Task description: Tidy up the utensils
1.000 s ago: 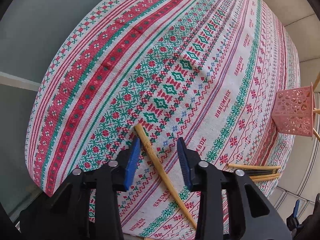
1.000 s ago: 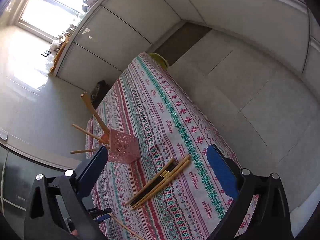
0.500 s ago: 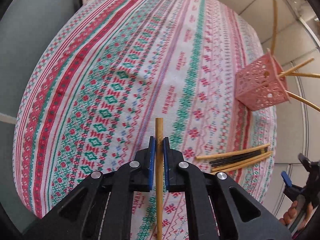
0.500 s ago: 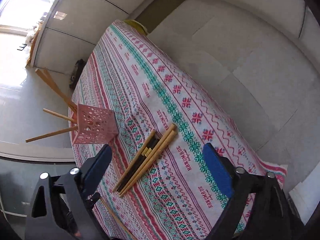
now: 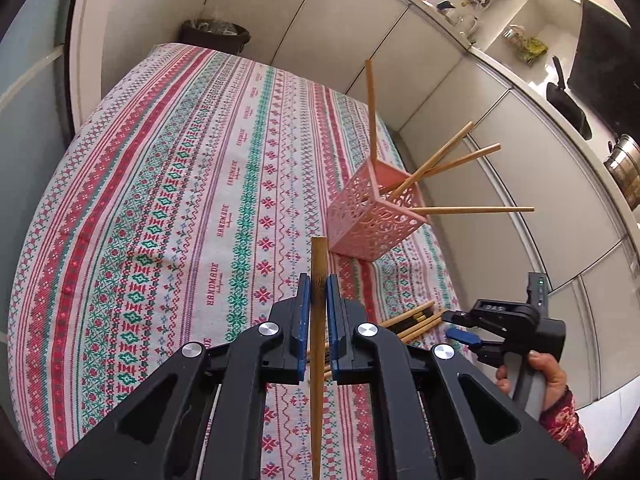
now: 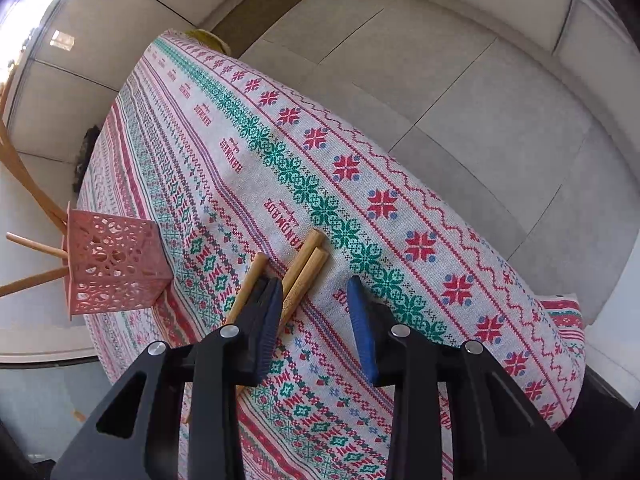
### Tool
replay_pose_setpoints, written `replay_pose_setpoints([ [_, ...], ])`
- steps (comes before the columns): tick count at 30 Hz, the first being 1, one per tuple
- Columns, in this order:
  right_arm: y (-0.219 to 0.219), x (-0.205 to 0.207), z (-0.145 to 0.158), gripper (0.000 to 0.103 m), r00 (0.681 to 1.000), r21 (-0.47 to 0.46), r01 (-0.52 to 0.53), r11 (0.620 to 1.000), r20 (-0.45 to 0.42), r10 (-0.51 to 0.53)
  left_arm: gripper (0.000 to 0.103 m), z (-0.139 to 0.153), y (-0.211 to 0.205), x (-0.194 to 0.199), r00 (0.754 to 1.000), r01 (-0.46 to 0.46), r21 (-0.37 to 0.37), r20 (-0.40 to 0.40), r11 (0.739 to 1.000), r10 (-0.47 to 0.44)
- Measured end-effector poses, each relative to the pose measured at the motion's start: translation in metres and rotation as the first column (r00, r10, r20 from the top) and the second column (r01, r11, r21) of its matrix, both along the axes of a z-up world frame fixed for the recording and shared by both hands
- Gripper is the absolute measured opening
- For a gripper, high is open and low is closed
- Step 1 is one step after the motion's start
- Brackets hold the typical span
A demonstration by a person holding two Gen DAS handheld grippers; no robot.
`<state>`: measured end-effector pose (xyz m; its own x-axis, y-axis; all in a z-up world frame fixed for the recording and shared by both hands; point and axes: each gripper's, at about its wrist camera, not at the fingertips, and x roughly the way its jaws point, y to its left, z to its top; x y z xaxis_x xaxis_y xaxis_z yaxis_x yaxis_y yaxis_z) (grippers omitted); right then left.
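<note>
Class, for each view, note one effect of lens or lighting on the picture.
Left wrist view: fisheye bends the tablecloth stripes and cabinet edges; black vignette fills the corners. Right wrist view: glare burns out the top-left corner, while the pink holder stays sharp and evenly lit.

left gripper (image 5: 318, 300) clamps a bamboo chopstick (image 5: 319, 264), lifted off the patterned tablecloth (image 5: 160, 200). ahead, the pink holder (image 5: 372, 220) (four sticks poking out). right gripper (image 5: 464, 326) hovers over loose chopsticks (image 5: 412, 320).

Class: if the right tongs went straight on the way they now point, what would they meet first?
Probably the loose chopsticks on the cloth; the open right tongs hover just short of them, though depth is hard to judge.
</note>
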<state>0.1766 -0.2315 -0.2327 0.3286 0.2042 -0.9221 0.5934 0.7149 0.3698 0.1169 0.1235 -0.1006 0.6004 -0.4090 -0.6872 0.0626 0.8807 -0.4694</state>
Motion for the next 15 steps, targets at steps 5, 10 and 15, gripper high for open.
replay_pose_setpoints([
  [5,0.02,0.018,0.003,0.031,0.998,-0.136,-0.048,0.99,-0.044,0.043,0.007,0.017,0.001,-0.008,0.998,0.009,0.0,0.062,1.0,-0.009],
  [10,0.037,0.009,0.005,0.0,0.981,-0.148,-0.192,0.97,-0.02,0.192,0.007,0.026,0.011,-0.014,0.995,-0.009,-0.009,0.1,1.0,0.01],
  [15,0.045,-0.014,-0.003,0.0,0.969,-0.071,-0.244,0.967,0.01,0.245,0.008,0.026,0.026,-0.016,0.994,-0.042,-0.027,0.098,0.999,0.045],
])
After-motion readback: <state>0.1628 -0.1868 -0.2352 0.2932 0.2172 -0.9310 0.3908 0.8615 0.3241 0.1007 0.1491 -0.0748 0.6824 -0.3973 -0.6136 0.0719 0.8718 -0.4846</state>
